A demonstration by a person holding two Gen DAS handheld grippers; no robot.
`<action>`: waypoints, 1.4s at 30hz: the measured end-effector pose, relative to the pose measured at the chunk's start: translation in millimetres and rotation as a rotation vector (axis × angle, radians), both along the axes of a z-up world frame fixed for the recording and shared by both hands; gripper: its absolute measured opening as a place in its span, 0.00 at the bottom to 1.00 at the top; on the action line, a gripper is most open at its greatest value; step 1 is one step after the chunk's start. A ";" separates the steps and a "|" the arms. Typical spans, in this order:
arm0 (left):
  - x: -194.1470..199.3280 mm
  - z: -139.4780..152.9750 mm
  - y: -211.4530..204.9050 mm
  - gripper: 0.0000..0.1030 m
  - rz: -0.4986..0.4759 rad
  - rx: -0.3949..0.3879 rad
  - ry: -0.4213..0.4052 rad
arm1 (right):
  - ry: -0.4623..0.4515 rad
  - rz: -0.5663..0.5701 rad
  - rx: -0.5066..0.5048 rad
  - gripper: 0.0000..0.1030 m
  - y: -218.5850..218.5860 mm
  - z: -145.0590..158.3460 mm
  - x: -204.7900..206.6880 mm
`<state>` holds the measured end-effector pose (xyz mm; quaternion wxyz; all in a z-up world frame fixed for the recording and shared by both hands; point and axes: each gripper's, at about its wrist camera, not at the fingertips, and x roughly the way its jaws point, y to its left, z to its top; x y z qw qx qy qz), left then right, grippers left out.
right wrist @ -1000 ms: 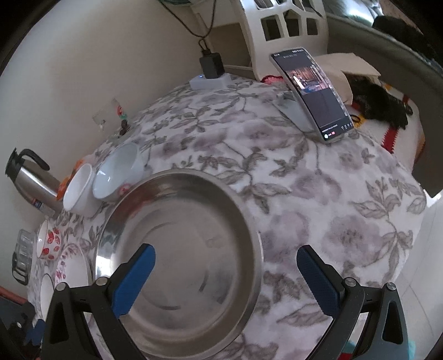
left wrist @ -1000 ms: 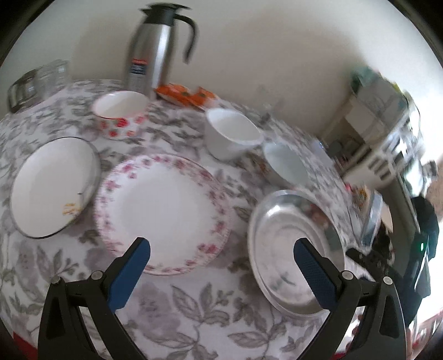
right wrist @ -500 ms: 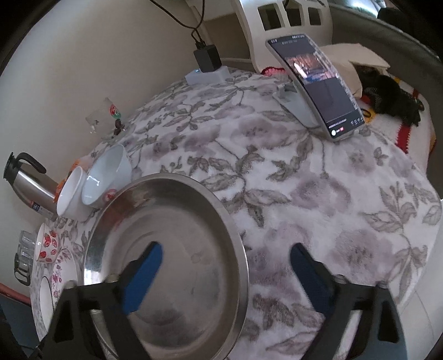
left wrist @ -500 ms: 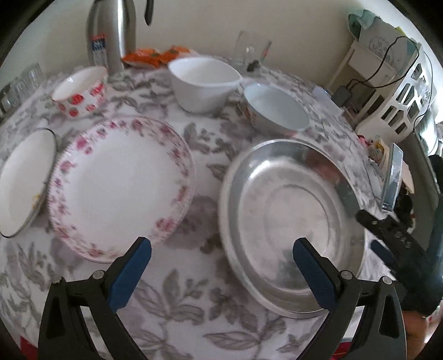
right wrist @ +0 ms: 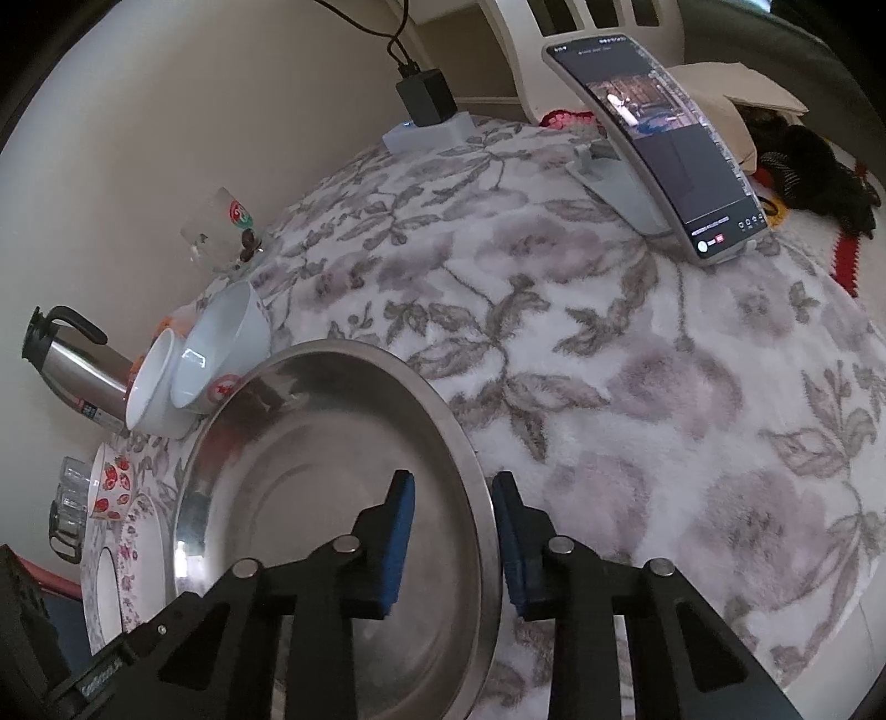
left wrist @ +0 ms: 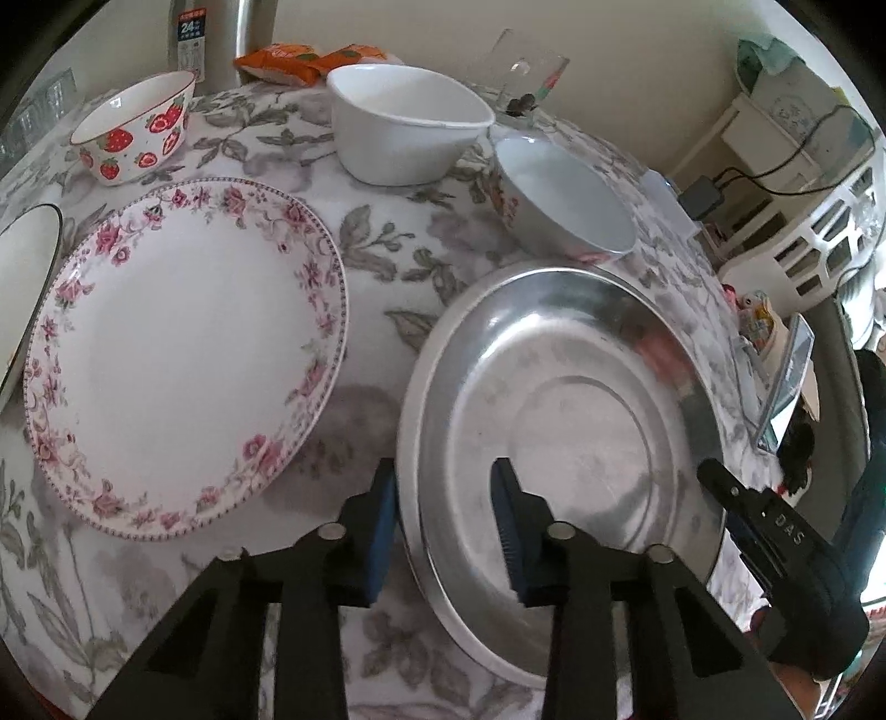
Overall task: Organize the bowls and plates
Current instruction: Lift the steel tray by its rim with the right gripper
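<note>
i have my left gripper [left wrist: 446,518] straddling the near-left rim of the wide round steel plate [left wrist: 576,421], jaws closing, one blue pad outside and one inside. my right gripper [right wrist: 454,531] straddles the opposite rim, jaws closing too. the plate lies on the grey floral tablecloth [right wrist: 637,354], just beside the pink-flowered white plate [left wrist: 183,360].

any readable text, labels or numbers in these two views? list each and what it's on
"24": on the label of the steel flask; the smaller print below it is too small to read.
"DAS": on the black body of the right tongs, seen from the left wrist view.
Phone: screen text and icons too small to read.
Glass: red and green emblem, not readable.
Orange packets: print blurred.
</note>
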<state>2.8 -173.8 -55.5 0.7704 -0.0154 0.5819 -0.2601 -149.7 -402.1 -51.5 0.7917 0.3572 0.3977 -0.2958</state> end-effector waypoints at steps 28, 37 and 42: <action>-1.7 22.8 8.8 0.09 -0.080 -0.079 -0.029 | -0.030 0.024 0.019 0.14 1.4 16.0 -28.6; -8.8 56.3 26.2 0.10 -0.084 -0.135 -0.107 | -0.100 0.053 -0.073 0.14 23.0 53.3 -36.1; -6.9 80.3 39.9 0.10 -0.088 -0.159 -0.153 | -0.154 0.060 -0.079 0.14 37.6 67.0 -36.0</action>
